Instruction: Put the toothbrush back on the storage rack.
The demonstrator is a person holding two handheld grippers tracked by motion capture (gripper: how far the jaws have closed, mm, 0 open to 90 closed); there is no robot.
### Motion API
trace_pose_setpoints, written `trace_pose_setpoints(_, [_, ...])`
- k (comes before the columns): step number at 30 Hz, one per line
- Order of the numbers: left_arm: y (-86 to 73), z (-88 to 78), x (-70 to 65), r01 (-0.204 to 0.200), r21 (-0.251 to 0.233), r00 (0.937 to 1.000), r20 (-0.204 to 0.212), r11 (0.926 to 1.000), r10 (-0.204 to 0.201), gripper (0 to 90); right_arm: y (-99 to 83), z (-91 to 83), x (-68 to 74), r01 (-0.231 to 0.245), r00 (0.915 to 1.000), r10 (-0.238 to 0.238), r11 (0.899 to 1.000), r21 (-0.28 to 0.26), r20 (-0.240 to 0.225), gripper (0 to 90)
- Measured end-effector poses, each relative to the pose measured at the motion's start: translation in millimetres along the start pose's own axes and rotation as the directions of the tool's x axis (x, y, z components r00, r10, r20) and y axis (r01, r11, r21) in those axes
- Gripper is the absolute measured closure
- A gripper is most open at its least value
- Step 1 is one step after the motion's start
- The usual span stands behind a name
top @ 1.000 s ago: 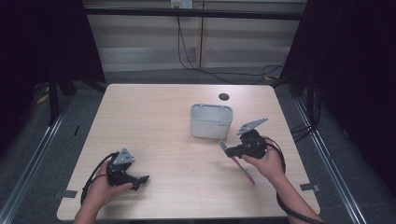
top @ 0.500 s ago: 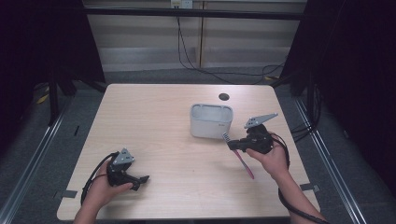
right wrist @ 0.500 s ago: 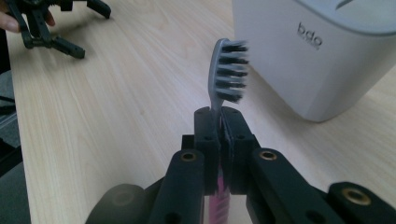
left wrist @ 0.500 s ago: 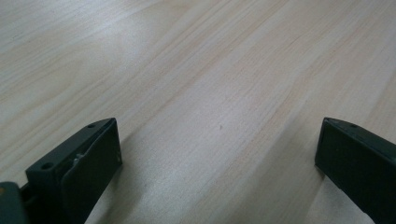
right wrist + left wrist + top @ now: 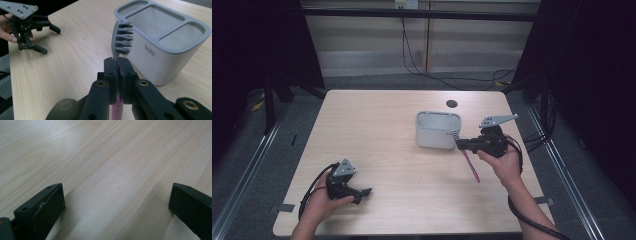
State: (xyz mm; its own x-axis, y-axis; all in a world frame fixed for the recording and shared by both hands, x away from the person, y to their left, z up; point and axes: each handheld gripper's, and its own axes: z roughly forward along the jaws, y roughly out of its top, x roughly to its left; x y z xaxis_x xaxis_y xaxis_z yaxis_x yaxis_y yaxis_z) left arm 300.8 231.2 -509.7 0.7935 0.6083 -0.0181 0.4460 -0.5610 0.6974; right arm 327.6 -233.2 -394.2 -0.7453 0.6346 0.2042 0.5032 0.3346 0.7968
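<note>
Our right gripper [image 5: 117,67] pinches a toothbrush [image 5: 121,37] by its neck, bristles up, just beside the grey holder [image 5: 437,131]. Our left gripper [image 5: 362,192] rests on the table [image 5: 377,115], jaws spread wide, holding nothing.

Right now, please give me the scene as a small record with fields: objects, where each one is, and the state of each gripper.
surface: light wooden table
container: grey holder with several compartments, upright, right of the table's middle
held object: toothbrush, grey bristle head, pink handle
right gripper: shut on the toothbrush just below the head, brush head beside the holder's near wall, not inside it
left gripper: open, nothing between its jaws, low over bare table at the near left
holder contents: none seen in the visible compartments
</note>
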Motion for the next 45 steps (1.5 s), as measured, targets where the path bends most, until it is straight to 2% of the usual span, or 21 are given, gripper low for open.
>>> trace_pose_setpoints(10, [0.0,0.0,0.0,0.000,0.000,1.0000,0.000,1.0000,0.000,0.0,7.7,-5.1,-2.5,-0.009,0.9997,0.011,0.998,-0.059,0.021,86.2])
trace_pose_setpoints(20, [0.0,0.0,0.0,0.000,0.000,1.0000,0.000,1.0000,0.000,0.0,17.0,-12.2,-4.4,-0.019,0.9990,0.024,0.992,-0.126,0.039,86.2])
trace_pose_setpoints(31, [0.0,0.0,0.0,0.000,0.000,1.0000,0.000,1.0000,0.000,0.0,26.8,-14.4,-6.5,-0.024,0.9983,0.032,0.988,-0.155,0.048,86.2])
trace_pose_setpoints(45, [0.0,0.0,0.1,-0.001,0.000,1.0000,0.000,1.0000,0.001,0.0,43.0,-15.9,-5.9,-0.002,0.9985,0.013,0.982,-0.191,0.053,86.2])
